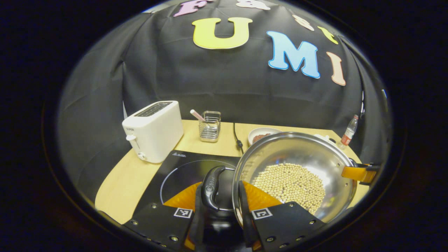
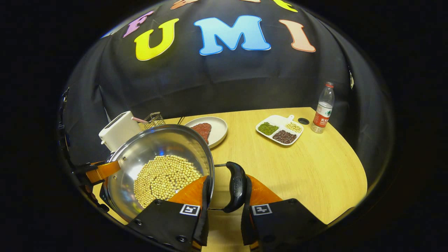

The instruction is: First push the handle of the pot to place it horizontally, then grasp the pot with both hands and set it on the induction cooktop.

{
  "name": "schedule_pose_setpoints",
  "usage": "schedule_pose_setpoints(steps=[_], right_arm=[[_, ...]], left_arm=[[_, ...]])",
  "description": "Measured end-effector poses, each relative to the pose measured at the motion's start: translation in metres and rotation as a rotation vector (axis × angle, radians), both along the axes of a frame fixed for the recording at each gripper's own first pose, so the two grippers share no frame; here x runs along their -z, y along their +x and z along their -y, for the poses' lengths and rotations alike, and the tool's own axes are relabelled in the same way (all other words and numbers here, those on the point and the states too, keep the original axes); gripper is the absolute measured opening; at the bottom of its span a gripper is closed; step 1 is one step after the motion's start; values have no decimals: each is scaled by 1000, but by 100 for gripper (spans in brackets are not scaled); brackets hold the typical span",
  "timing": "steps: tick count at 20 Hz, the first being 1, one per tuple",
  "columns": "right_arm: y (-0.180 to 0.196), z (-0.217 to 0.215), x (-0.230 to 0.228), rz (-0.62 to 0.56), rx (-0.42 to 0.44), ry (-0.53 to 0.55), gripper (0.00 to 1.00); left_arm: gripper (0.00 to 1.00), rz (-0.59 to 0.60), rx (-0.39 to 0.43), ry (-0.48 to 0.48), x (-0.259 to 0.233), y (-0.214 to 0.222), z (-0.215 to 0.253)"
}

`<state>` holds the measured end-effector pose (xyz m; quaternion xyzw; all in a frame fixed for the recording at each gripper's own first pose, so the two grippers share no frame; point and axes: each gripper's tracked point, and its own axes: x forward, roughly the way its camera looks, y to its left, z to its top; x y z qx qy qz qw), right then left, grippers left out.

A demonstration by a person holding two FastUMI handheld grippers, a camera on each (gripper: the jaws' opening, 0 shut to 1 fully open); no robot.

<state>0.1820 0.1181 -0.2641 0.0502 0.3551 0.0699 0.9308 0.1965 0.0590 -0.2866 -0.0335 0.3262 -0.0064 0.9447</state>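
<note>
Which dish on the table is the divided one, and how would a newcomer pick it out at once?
In the right gripper view, start at the wooden table and find the water bottle at its far right. Beside that bottle lies the divided tray, white with a small handle. Unlike the round plate with one reddish heap, it holds three separate piles: green, pale and dark.

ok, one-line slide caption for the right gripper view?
Right gripper clamps one pot handle; soybeans inside.
</note>
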Motion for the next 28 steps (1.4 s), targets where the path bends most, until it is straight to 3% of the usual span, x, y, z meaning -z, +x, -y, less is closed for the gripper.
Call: schedule_pose_setpoints(steps=[6, 7, 10, 14, 17, 19, 20, 22, 23, 25, 26, 28], right_arm=[[-5, -49, 1, -2, -8, 3, 39], [-5, -57, 1, -2, -9, 4, 39], [-6, -77, 3, -11, -13, 4, 39], [-7, -100, 9, -36, -18, 6, 39], [-7, -117, 14, -49, -22, 12, 39], [-7, -123, 18, -59, -21, 21, 39], [-5, -129, 19, -61, -20, 27, 40], [-5, -138, 18, -64, -21, 28, 39], [-5, -140, 19, -68, -18, 30, 39], [-4, -143, 19, -71, -12, 31, 36], [-4, -143, 19, -74, -8, 33, 36], [-3, -144, 19, -73, -5, 35, 41]], left_arm=[[46, -6, -12, 0, 4, -2, -55], [42, -9, -12, 1, 5, -3, -63], [50, -16, -16, 5, 8, 0, -88], [42, -33, -15, 19, 17, 2, -116], [46, -44, -18, 30, 18, 7, -134], [42, -51, -20, 37, 21, 6, -143], [50, -50, -17, 44, 23, 8, -149], [46, -51, -14, 52, 24, 11, -157], [49, -53, -14, 50, 26, 13, -160], [42, -54, -14, 36, 29, 14, -165], [46, -53, -12, 29, 31, 14, -165], [46, -36, -8, 23, 30, 15, -167]])
